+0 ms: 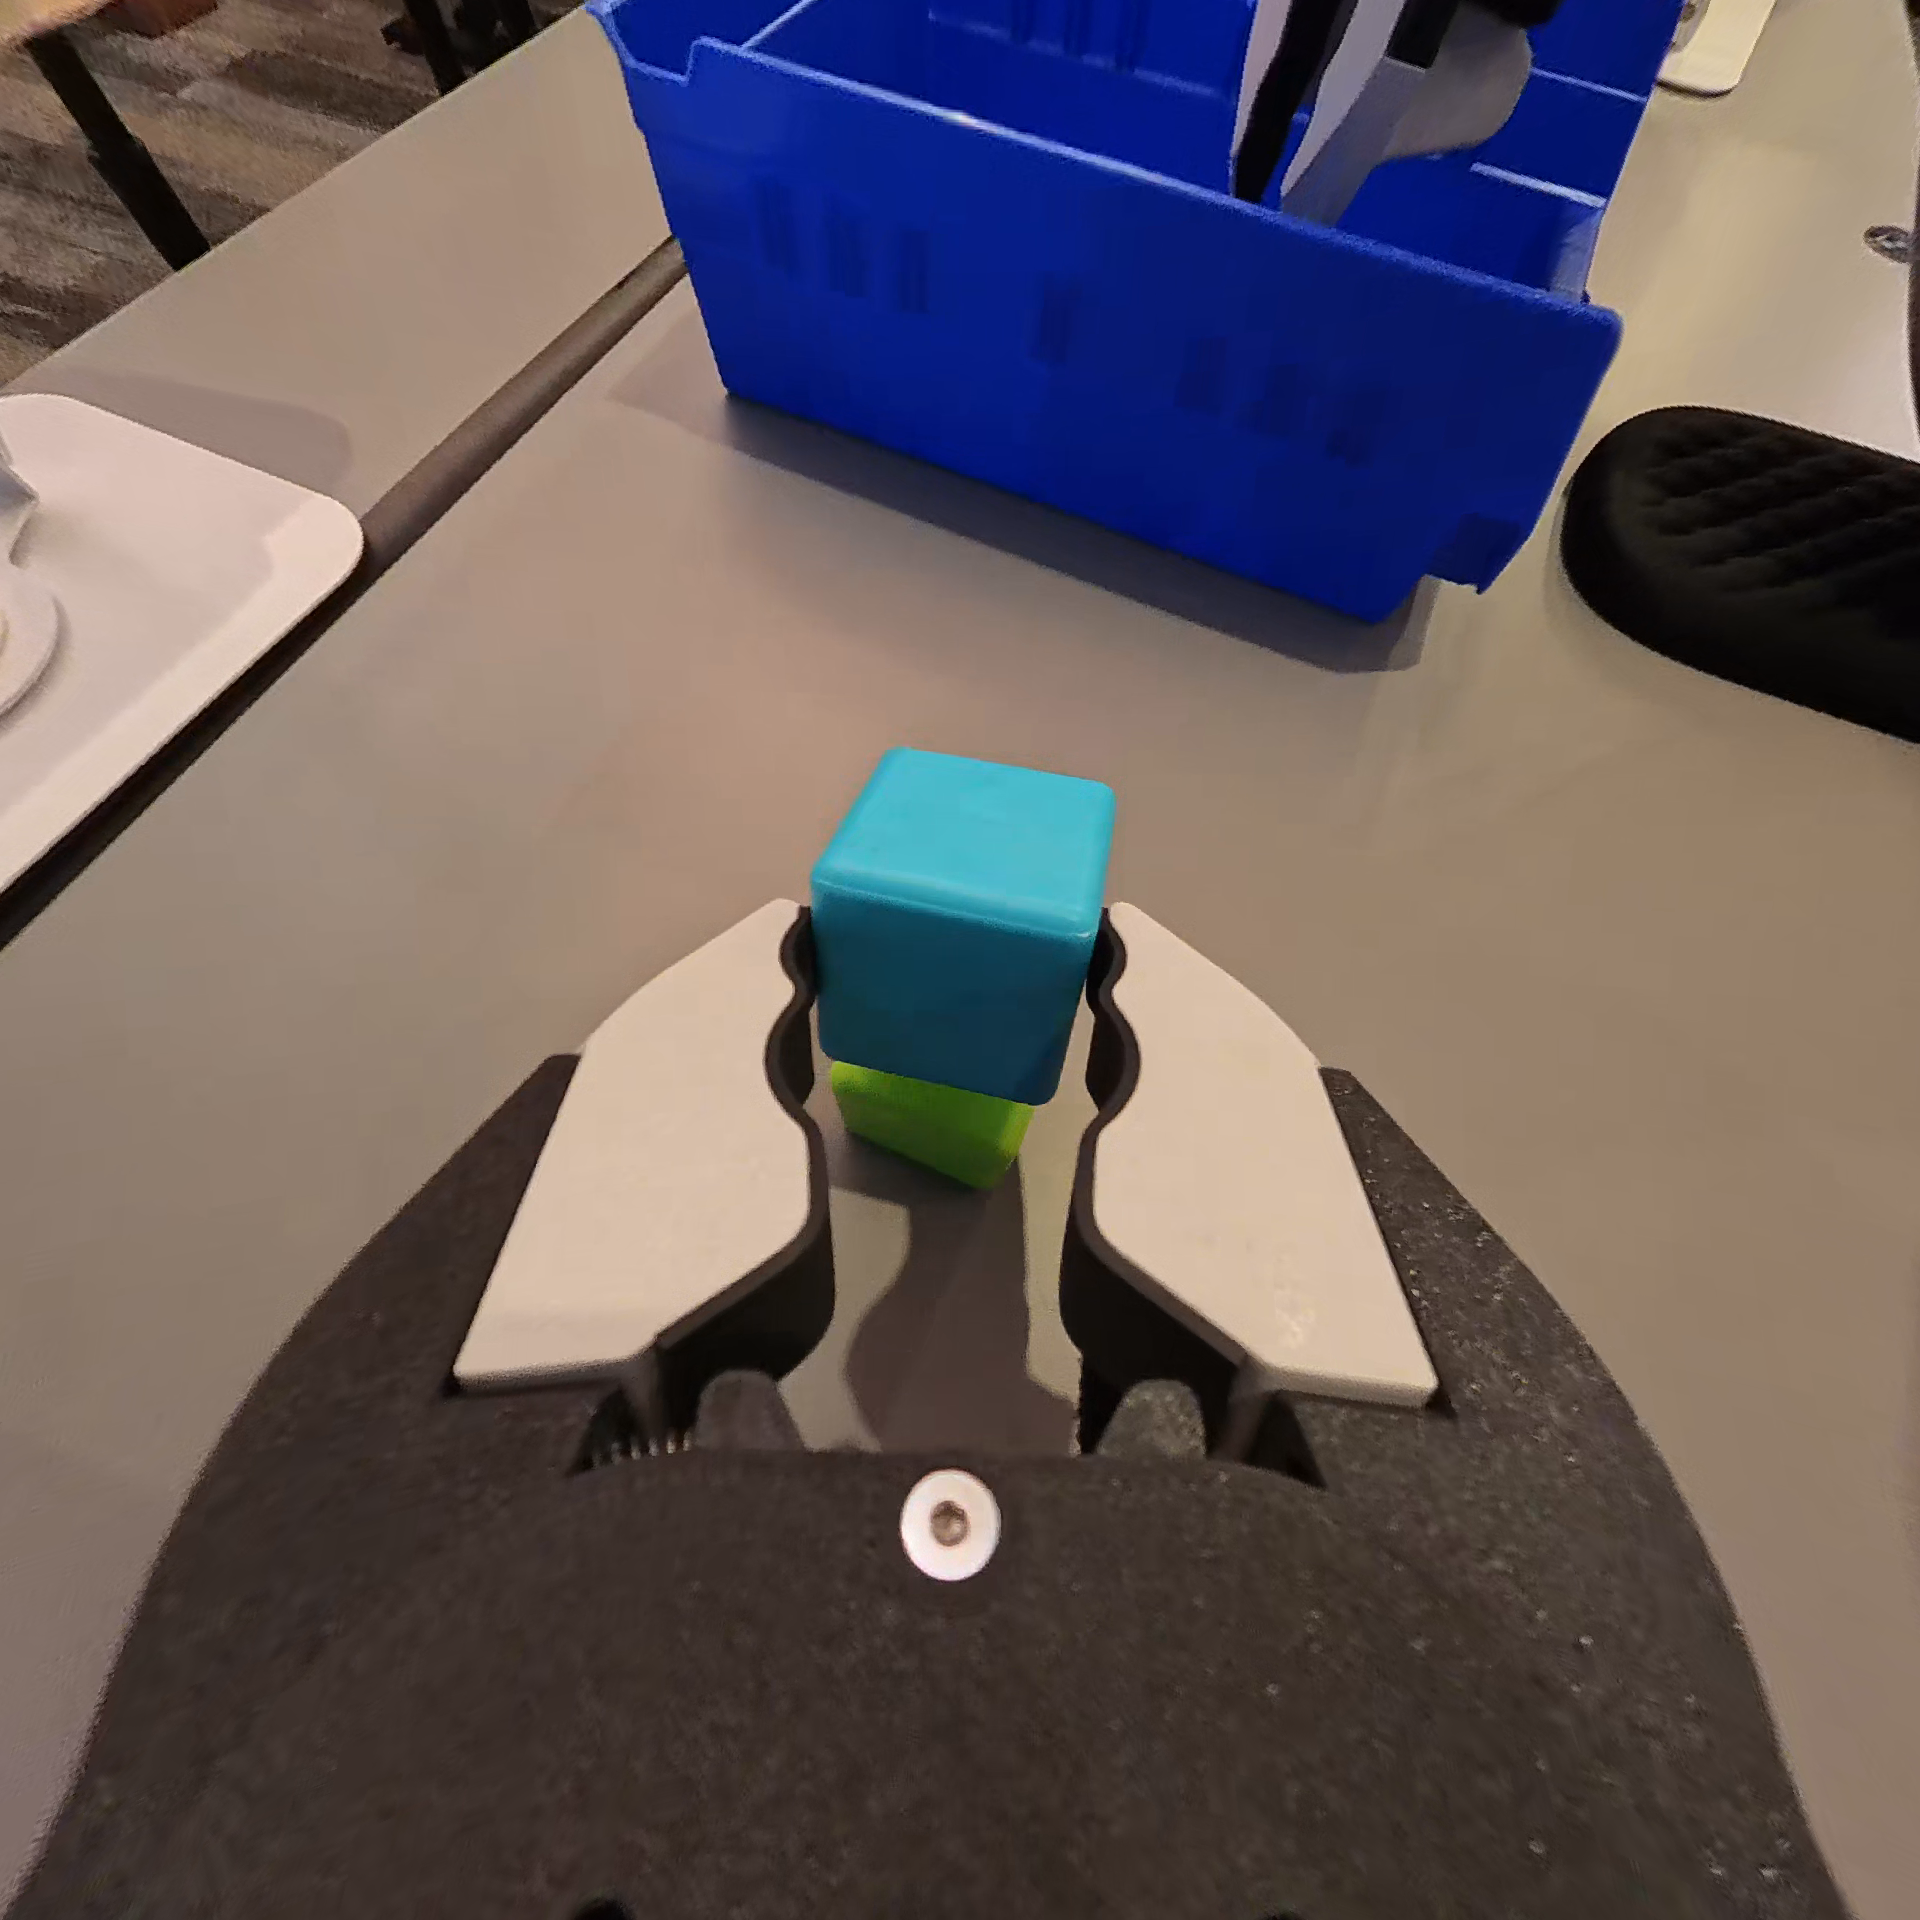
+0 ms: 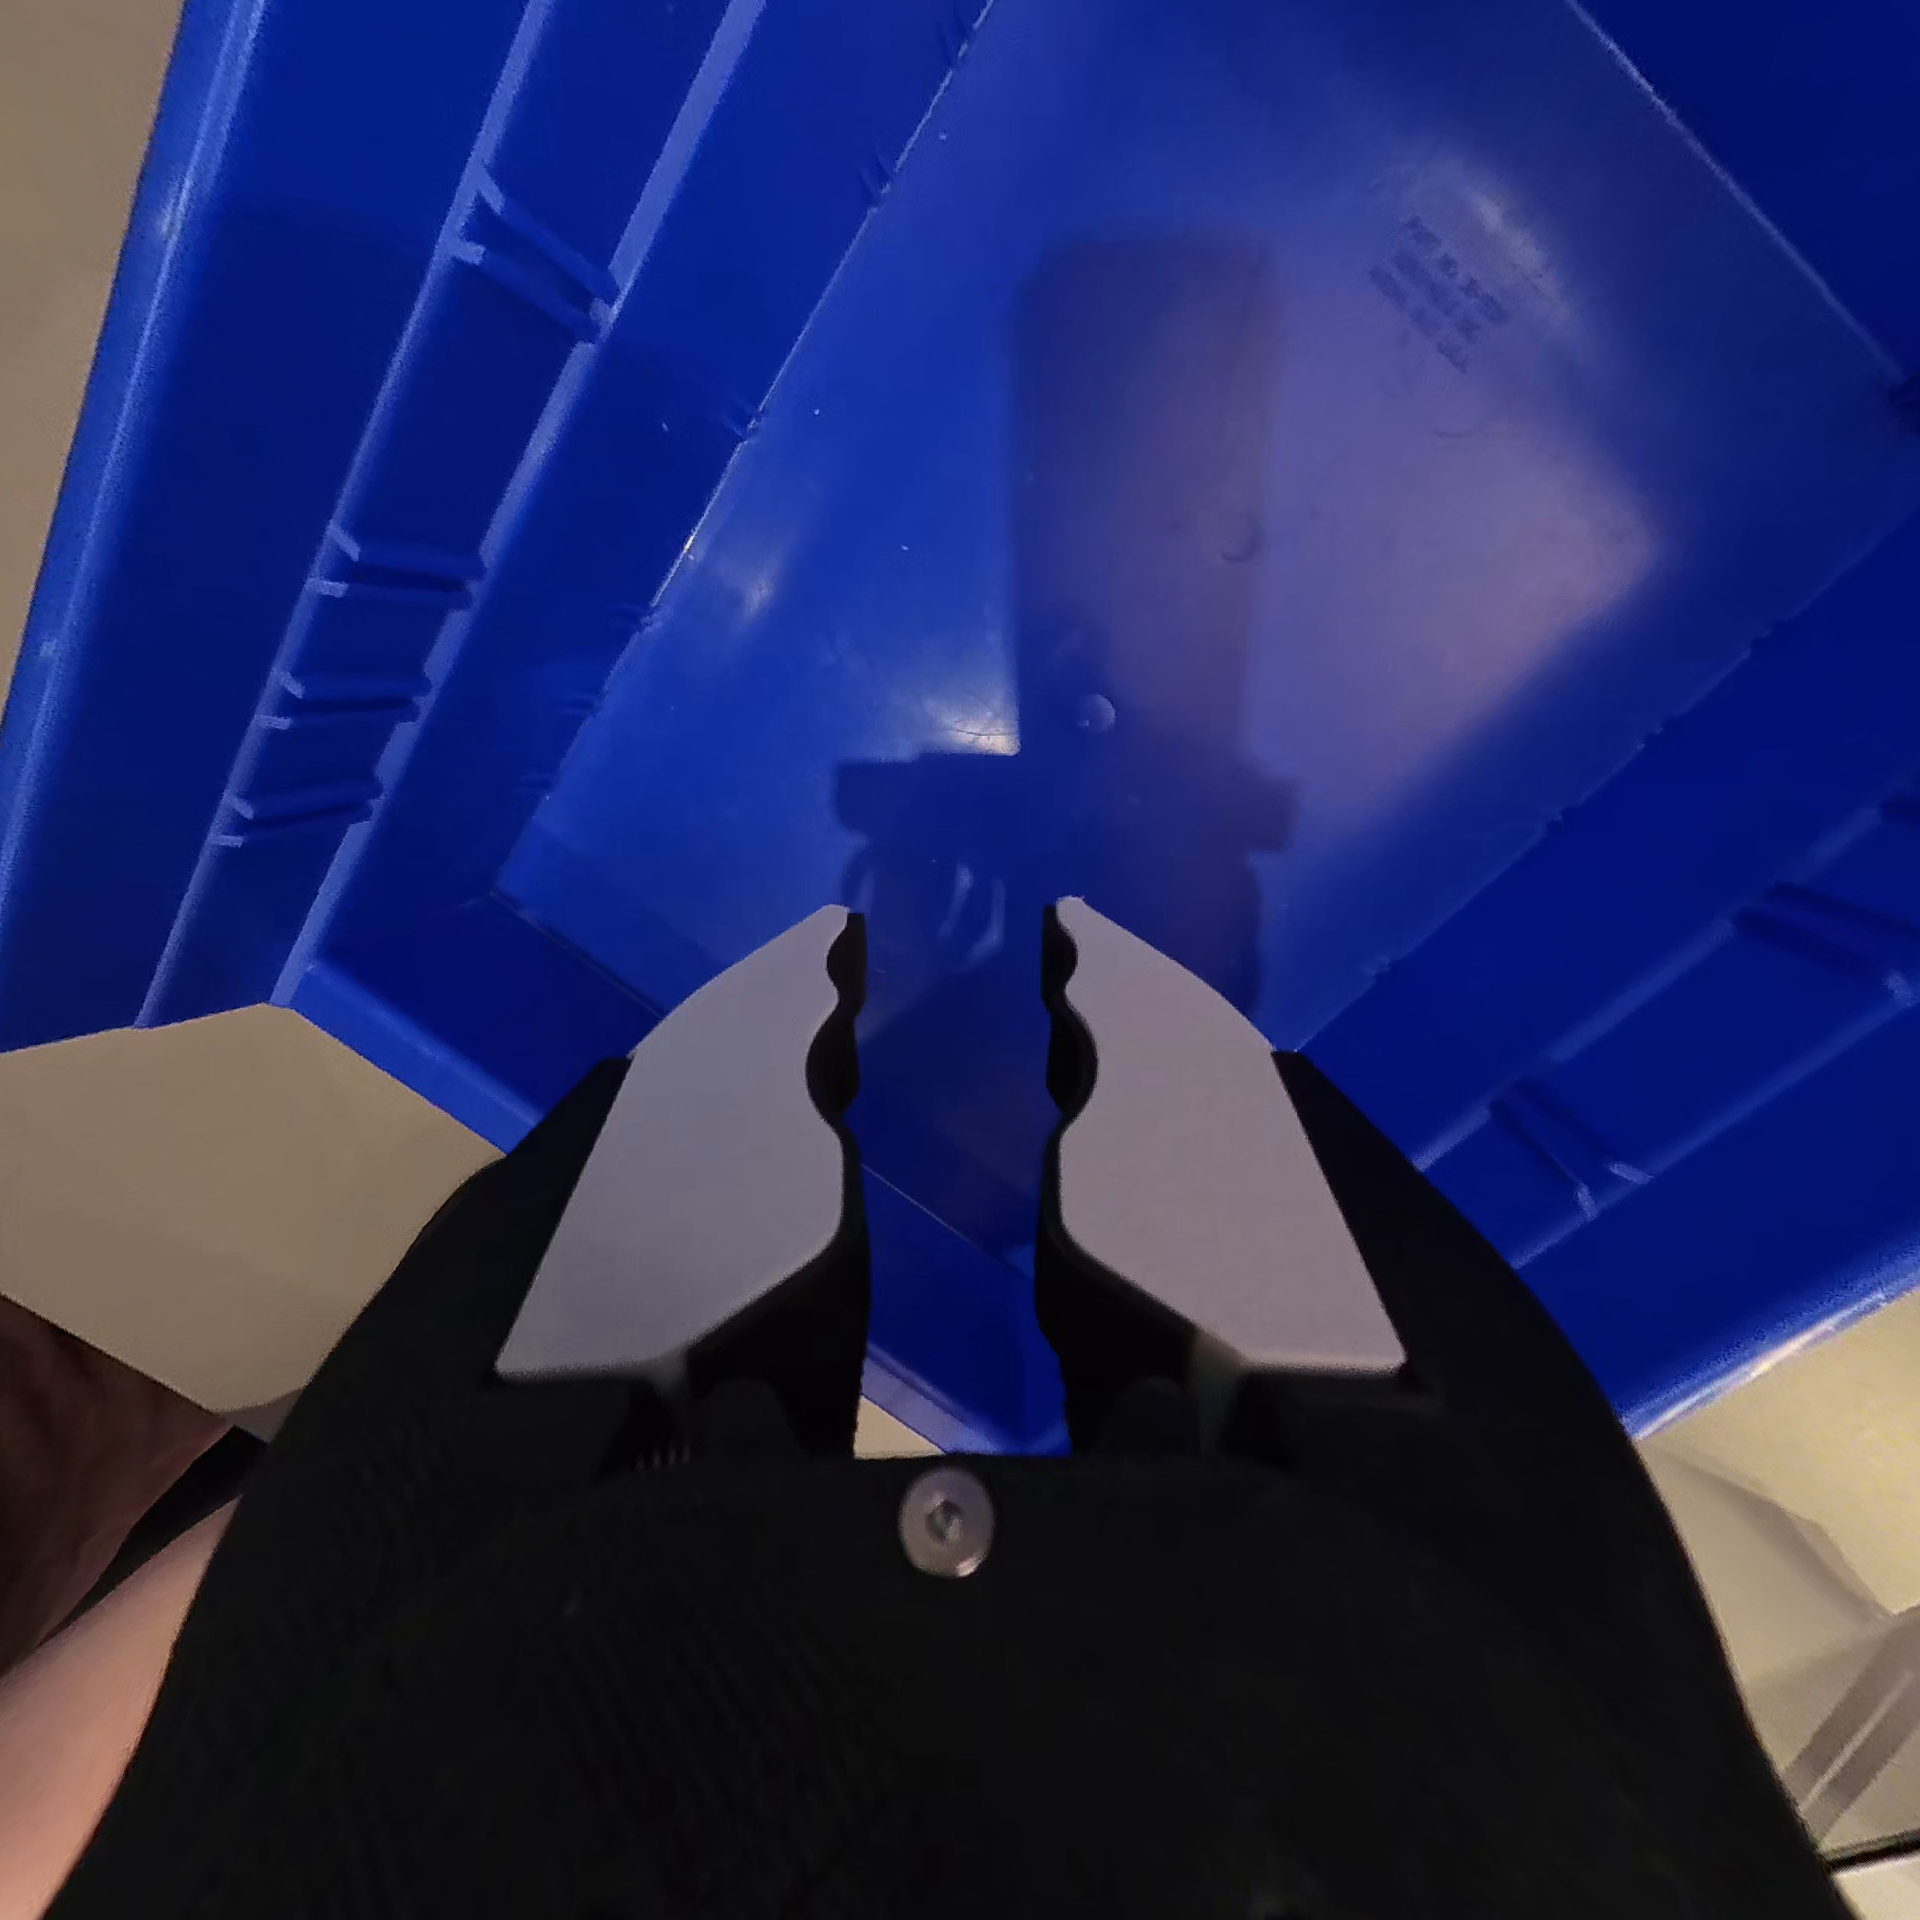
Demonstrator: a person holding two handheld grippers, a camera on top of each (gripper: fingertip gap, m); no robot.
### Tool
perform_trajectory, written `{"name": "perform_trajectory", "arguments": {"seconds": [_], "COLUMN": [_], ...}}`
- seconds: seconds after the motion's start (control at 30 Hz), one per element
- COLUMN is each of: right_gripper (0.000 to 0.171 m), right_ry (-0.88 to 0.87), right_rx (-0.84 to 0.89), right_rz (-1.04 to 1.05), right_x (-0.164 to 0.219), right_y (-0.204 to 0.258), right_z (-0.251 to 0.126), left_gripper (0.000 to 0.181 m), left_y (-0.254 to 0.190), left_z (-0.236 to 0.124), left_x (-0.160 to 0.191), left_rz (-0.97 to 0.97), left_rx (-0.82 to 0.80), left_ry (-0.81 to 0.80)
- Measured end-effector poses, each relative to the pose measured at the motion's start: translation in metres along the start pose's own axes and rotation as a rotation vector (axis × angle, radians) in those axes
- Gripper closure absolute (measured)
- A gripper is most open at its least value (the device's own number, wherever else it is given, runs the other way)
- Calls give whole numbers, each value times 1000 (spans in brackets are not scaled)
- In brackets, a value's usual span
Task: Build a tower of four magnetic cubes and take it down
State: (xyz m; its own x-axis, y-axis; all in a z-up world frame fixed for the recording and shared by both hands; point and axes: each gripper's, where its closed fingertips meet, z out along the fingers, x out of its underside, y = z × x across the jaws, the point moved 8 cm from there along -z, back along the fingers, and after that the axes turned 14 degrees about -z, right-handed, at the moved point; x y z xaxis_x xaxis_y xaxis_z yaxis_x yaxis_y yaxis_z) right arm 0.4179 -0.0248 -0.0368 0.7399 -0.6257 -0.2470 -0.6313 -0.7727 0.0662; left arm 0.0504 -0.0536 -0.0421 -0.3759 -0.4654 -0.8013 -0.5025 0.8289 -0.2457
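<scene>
Magnetic cubes: a teal hard-plastic cube with rounded edges (image 1: 956,935) sits on a lime-green one (image 1: 935,1127) on the grey table (image 1: 1351,935), pinched at its flat sides by the left gripper (image 1: 953,951). They look light, stiff and slick. At twelve o'clock, the right gripper (image 2: 951,935) hangs parted and empty in the blue plastic bin (image 1: 1039,343); its moulded lettering is blurred.

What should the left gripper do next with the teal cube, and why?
Probably open and back away. The left gripper is shut on the teal cube, which already sits on the green cube on the table, slightly offset.
</scene>
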Motion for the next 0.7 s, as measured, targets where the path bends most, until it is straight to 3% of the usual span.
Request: {"name": "perform_trajectory", "arguments": {"seconds": [0.27, 0.43, 0.57, 0.7], "right_gripper": [137, 137, 137, 137], "right_ry": [14, 11, -5, -33], "right_rx": [-13, -15, -14, 2], "right_rz": [1, -3, -2, 8], "right_x": [2, 2, 2, 2], "right_y": [0, 1, 0, -1], "right_z": [2, 2, -1, -7], "left_gripper": [132, 121, 120, 121], "left_y": [4, -3, -22, -8], "left_z": [3, -10, -66, -152], "left_x": [15, 5, -30, -60], "left_rz": [-7, -48, -11, 46], "left_rx": [-29, -9, -69, -323], "left_ry": [57, -17, -184, -308]}}
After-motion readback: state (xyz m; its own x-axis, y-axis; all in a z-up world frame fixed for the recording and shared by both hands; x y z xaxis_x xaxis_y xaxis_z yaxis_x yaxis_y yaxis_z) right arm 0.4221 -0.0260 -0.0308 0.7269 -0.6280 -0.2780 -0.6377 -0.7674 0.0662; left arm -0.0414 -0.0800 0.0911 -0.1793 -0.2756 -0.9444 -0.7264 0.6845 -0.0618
